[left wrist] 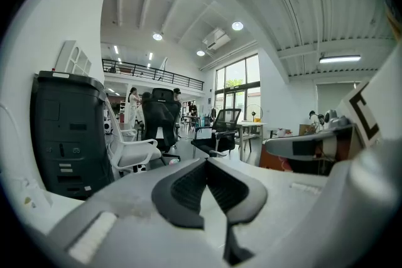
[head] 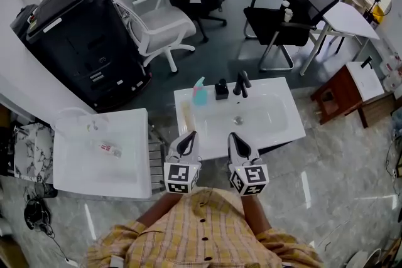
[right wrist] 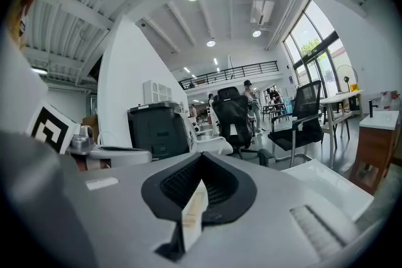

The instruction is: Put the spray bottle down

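A teal spray bottle (head: pixel 200 92) stands upright on the back left rim of the white sink (head: pixel 276 125), apart from both grippers. My left gripper (head: pixel 187 137) hovers over the sink's front edge, its jaws shut with nothing between them; in the left gripper view the left gripper (left wrist: pixel 206 161) points level into the room. Beside it, my right gripper (head: pixel 233 137) is also shut and holds no object. In the right gripper view a pale strip shows in the seam of the right gripper (right wrist: pixel 201 159). The bottle is outside both gripper views.
A black faucet (head: pixel 242 83) and a small black block (head: pixel 221 90) stand on the sink's back rim. A second white basin (head: pixel 94 150) lies to the left. Beyond are a black cabinet (head: pixel 75 34), a white chair (head: pixel 154 25), a black chair (head: pixel 289 9) and a wooden stand (head: pixel 342 94).
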Action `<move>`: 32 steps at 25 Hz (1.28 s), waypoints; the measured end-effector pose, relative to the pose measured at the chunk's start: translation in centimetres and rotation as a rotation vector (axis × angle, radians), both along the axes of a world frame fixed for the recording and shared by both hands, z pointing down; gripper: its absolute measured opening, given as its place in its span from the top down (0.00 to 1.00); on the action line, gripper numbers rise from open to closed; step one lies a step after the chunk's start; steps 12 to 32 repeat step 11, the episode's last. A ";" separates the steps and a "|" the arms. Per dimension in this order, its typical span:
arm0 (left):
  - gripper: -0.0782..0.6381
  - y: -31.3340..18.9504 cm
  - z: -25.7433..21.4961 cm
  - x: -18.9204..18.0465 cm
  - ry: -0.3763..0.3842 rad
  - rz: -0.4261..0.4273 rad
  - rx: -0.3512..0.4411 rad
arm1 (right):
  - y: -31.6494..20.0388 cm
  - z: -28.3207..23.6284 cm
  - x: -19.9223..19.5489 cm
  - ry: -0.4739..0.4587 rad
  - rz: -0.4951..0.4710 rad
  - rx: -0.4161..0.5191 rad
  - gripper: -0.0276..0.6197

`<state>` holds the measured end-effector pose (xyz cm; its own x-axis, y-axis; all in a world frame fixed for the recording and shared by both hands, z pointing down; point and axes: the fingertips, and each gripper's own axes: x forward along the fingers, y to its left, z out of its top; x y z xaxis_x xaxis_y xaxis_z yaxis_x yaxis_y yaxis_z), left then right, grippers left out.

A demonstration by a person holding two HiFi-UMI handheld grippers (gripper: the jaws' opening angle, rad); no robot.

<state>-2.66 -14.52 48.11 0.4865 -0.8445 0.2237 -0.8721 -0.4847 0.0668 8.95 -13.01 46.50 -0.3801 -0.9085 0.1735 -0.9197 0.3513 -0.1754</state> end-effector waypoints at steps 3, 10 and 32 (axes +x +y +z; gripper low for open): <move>0.89 0.0 0.3 0.0 -0.005 0.001 -0.007 | 0.0 0.2 -0.1 0.000 -0.007 -0.001 0.96; 0.89 -0.5 0.2 0.1 -0.004 0.000 -0.008 | -0.7 0.2 0.0 -0.001 -0.010 -0.002 0.96; 0.89 -0.6 0.2 0.1 -0.005 0.001 -0.008 | -0.8 0.2 0.0 -0.001 -0.010 -0.002 0.96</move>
